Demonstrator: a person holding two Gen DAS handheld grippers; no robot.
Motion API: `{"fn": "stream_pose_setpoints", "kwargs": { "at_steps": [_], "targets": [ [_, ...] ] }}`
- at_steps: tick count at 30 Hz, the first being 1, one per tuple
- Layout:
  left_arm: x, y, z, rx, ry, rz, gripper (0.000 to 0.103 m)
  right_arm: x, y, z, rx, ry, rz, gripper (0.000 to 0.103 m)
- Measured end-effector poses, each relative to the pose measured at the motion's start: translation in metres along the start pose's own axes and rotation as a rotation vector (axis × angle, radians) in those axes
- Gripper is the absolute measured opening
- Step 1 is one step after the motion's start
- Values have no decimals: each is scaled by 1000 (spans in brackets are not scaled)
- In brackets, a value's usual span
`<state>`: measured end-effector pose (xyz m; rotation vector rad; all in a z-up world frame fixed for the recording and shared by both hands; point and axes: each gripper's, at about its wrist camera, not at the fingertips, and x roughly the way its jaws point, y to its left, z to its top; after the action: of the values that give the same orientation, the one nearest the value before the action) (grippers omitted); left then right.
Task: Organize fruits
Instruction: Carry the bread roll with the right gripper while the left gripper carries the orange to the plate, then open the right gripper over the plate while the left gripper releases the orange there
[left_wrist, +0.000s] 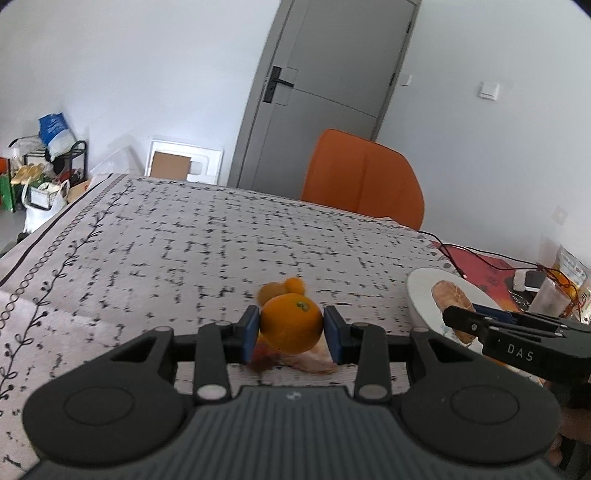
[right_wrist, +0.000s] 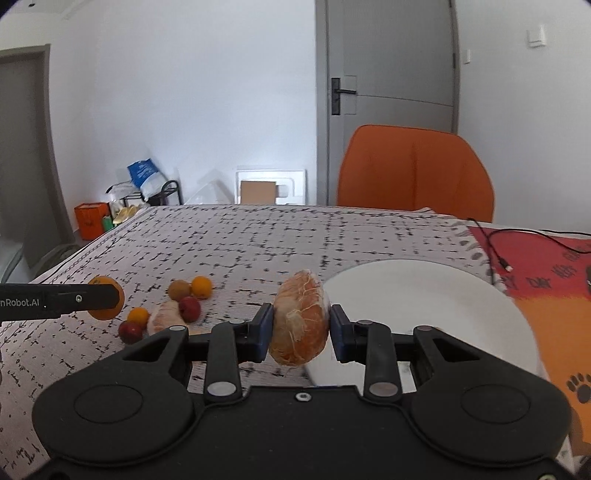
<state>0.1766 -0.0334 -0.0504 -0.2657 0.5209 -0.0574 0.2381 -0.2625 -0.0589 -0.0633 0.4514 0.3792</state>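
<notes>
Left of the white plate (right_wrist: 424, 295), well apart from it on the patterned tablecloth (right_wrist: 240, 240): a loose cluster of fruit. In it, two red fruits (right_wrist: 130, 331), two small oranges (right_wrist: 201, 287), a brown kiwi-like fruit (right_wrist: 178, 290) and a peeled citrus piece (right_wrist: 164, 320), some touching. At the far left of that cluster, raised off the cloth: left gripper (left_wrist: 291, 329), clamped on a whole orange (left_wrist: 290, 322), blue pads (left_wrist: 251, 332) pressing both flanks, green stem scar up. Just beside the plate's left rim, lifted clear of the cloth: right gripper (right_wrist: 301, 325), closed on a peeled pomelo-like segment (right_wrist: 300, 318) with white pith threads, held upright between the pads. Beyond the plate, at the table's far edge: orange chair (right_wrist: 413, 170) before a grey door (right_wrist: 391, 74). Right of the plate: a red and orange mat (right_wrist: 546, 302) with paw prints, a thin black cable (right_wrist: 495, 243) lying across it.
</notes>
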Motion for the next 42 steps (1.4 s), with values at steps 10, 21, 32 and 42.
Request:
{"fn": "stream_pose_setpoints", "kwargs": {
  "at_steps": [10, 21, 32, 42],
  "targets": [
    [13, -38, 3, 57, 4, -44, 36, -17, -35, -6, 55, -29, -46, 31],
    [33, -75, 6, 114, 14, -75, 36, -28, -71, -12, 105, -55, -75, 31],
    [54, -109, 2, 170, 36, -100, 36, -27, -99, -21, 149, -63, -93, 31],
    [78, -131, -2, 201, 70, -112, 36, -21, -120, -30, 194, -57, -101, 31]
  ]
}}
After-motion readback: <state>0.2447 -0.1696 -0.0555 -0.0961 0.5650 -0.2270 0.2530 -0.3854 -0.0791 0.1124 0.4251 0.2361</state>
